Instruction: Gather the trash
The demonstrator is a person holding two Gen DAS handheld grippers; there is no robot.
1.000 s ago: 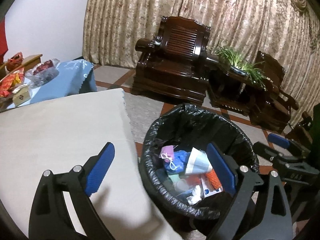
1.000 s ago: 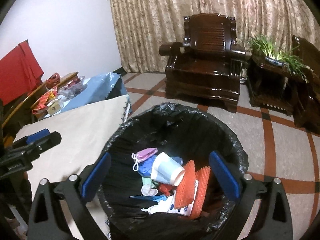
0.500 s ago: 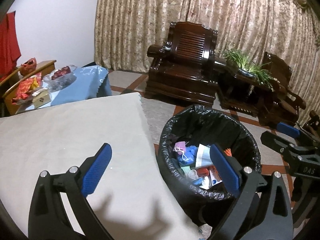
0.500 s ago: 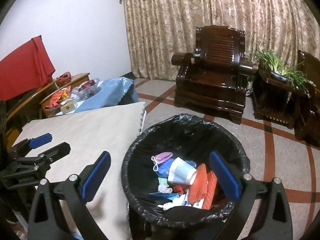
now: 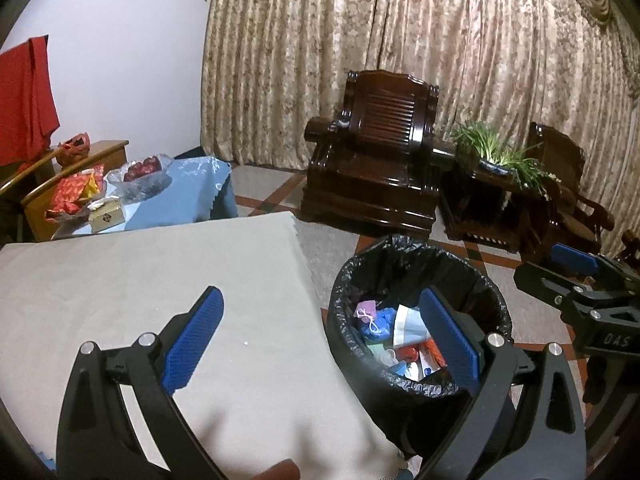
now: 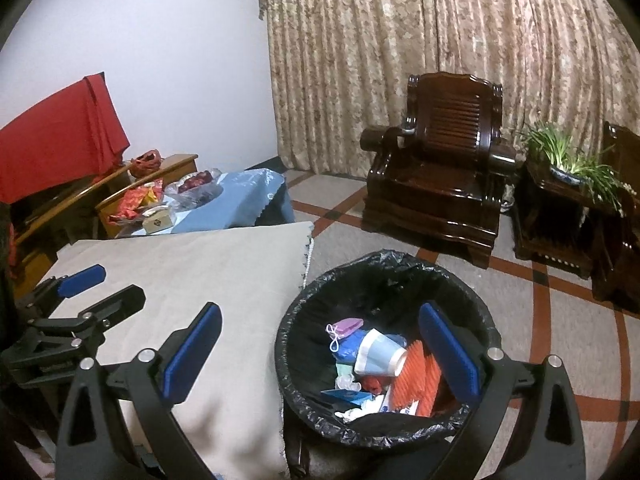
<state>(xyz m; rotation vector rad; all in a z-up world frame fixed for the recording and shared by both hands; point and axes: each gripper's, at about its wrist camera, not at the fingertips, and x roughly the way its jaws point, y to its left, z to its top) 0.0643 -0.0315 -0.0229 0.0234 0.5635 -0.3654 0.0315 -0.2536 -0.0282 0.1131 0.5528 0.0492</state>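
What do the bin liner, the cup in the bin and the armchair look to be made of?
Bin liner: thin black plastic film, glossy, crinkled, folded over the rim. Cup: probably paper, light blue with a white rim, matte, lying on its side; thin plastic cannot be ruled out. Armchair: dark wood, likely lacquered, with bright highlights and a slatted, carved back.

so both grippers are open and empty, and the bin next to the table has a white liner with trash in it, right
Not quite: the bin has a black liner, not white, as the right wrist view shows. The rest holds: left gripper and right gripper are open and empty, and trash lies in the bin beside the table.
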